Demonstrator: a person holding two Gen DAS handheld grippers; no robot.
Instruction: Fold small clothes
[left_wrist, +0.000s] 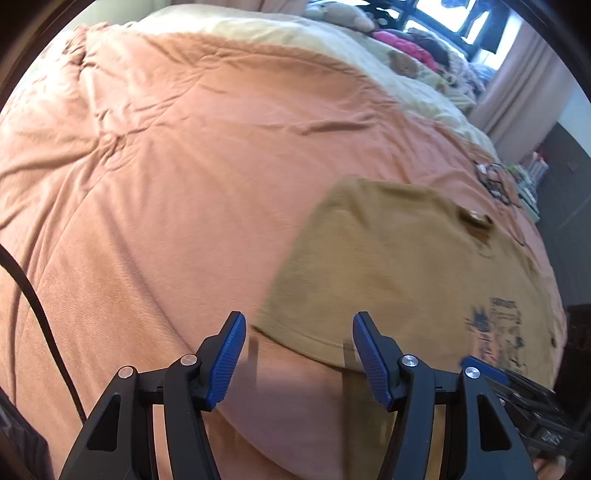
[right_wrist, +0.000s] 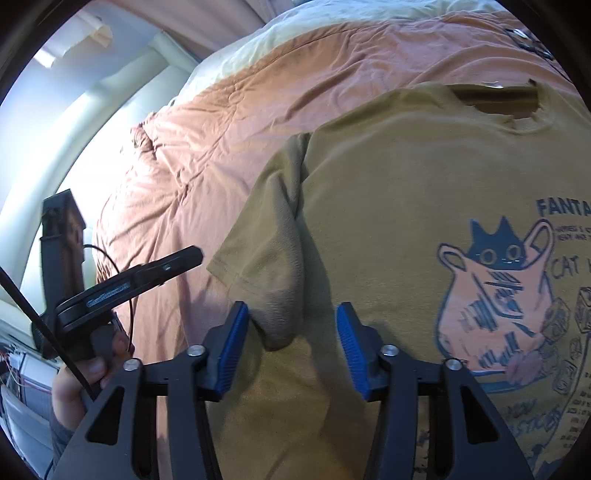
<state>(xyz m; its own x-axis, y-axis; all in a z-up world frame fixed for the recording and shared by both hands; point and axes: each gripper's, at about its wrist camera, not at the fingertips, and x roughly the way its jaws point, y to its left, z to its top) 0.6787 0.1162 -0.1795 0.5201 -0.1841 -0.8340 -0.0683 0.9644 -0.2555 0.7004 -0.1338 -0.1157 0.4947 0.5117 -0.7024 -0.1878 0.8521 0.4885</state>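
T-shirt (right_wrist: 388, 177) tan, cat print, flat on bed's orange quilt (left_wrist: 166, 166), sleeve (right_wrist: 266, 258) folded inward | wide bare quilt left of hem | left view only: toys at window (left_wrist: 343, 14); right: a hand (right_wrist: 74, 384) | left hand-held gripper (left_wrist: 299, 354) and right hand-held gripper (right_wrist: 291, 347) both released, nothing gripped

My salmon-pink quilted duvet (left_wrist: 177, 155) covers the bed, a cream sheet (left_wrist: 332, 40) beyond, bright heaped clothes (left_wrist: 410, 46) by the window.
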